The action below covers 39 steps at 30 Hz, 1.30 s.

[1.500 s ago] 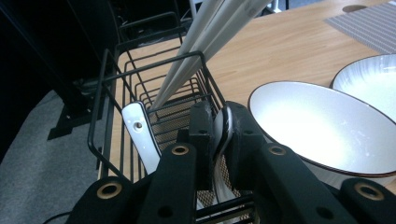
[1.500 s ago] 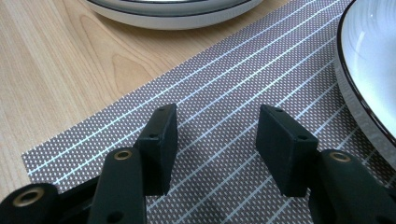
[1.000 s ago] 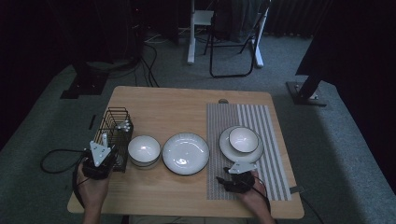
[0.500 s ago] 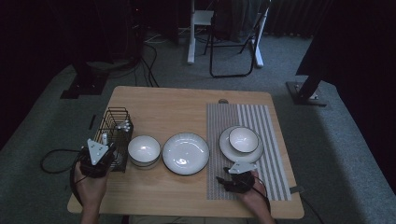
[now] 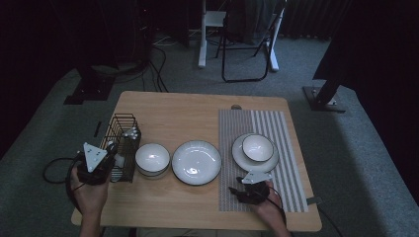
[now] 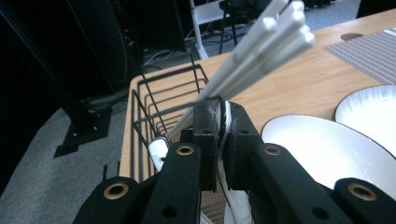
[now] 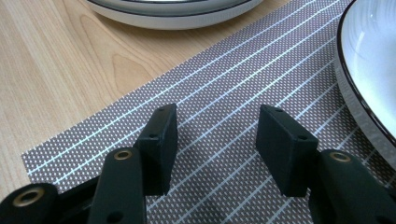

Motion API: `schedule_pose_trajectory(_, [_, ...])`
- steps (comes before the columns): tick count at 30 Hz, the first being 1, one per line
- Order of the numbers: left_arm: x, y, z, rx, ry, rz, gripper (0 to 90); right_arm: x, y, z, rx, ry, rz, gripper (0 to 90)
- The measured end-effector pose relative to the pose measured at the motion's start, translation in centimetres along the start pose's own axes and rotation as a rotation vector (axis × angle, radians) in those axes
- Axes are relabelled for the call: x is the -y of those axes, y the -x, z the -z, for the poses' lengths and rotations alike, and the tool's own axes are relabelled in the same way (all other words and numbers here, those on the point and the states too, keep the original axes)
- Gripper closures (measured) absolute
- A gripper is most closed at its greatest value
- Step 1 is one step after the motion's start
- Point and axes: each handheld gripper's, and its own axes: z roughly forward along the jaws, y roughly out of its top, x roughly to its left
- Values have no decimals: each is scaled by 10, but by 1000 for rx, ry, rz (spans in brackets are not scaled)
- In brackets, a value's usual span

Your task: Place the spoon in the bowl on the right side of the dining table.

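My left gripper [image 6: 217, 122] is shut on a white spoon [image 6: 226, 114] beside a black wire basket [image 6: 163, 98]. White chopsticks [image 6: 261, 46] lean out of the basket past the jaws. In the high view the left gripper [image 5: 112, 157] is at the basket's [image 5: 121, 129] near left corner, at the table's left edge. My right gripper [image 7: 217, 135] rests open on the striped placemat [image 7: 219, 79] with nothing between its jaws. In the high view the right gripper [image 5: 247, 183] sits at the placemat's [image 5: 279, 128] near left corner, just in front of a plate [image 5: 247, 160] with a bowl [image 5: 258, 146] in it.
On the wooden table [image 5: 178, 108] a small white bowl [image 5: 152, 158] stands right of the basket, then a large white plate [image 5: 196, 162]. The plate's rim [image 7: 173, 11] lies ahead of the right gripper. A folding chair [image 5: 247, 39] stands on the floor beyond the table.
The left gripper has edged slightly to the left beside the basket, still shut on the spoon. The right gripper has stayed where it was, open.
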Motion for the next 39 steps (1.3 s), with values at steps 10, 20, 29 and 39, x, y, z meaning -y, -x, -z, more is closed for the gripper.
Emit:
schedule_pose_trajectory(10, [-11,-6,8,-2,33,2,855,0,-1,1,6,-3,1,439])
schedule_pose_trajectory(20, [-22,-11,17,2,63,-1,855,1,-3,3,26,-15,46,353])
schedule_pose_trajectory(29, [-37,-10,26,22,99,-14,855,1,-3,3,17,-23,50,288])
schedule_pose_trajectory(39, [-51,-6,38,53,133,-34,854,2,2,1,2,-29,2,229])
